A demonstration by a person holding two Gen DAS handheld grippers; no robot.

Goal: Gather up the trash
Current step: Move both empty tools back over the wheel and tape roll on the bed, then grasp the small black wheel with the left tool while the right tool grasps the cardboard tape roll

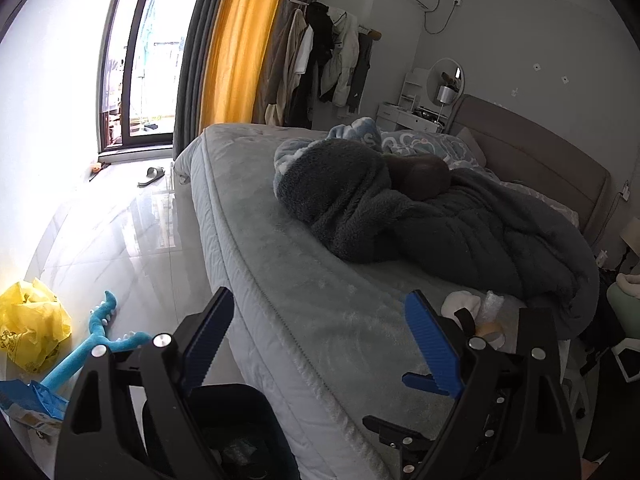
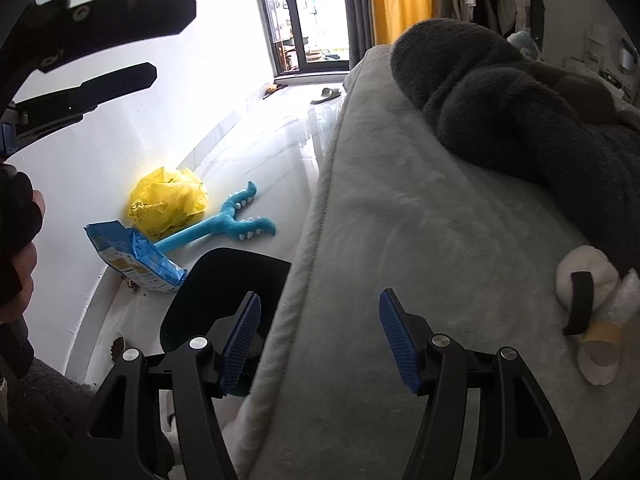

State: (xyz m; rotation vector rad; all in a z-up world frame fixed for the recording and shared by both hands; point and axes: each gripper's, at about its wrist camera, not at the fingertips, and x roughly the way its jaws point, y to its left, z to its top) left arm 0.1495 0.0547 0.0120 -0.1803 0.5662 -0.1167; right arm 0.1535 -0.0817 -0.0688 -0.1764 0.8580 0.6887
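Presently we find both black, blue-padded grippers, left (image 1: pixel 320 344) and right (image 2: pixel 320 340), agape and empty above the grey bed's (image 2: pixel 400 240) near edge; crumpled yellow plastic bag (image 2: pixel 168 200) lies far left on the floor, black bin (image 2: pixel 224 292) near.

The left gripper (image 1: pixel 320 336) fills the lower frame of its own view, jaws spread wide with nothing between the blue pads. The right gripper (image 2: pixel 318 340) sits low in its frame, jaws parted and empty. At that view's left edge, seemingly a hand (image 2: pixel 18 240) grips the other tool.
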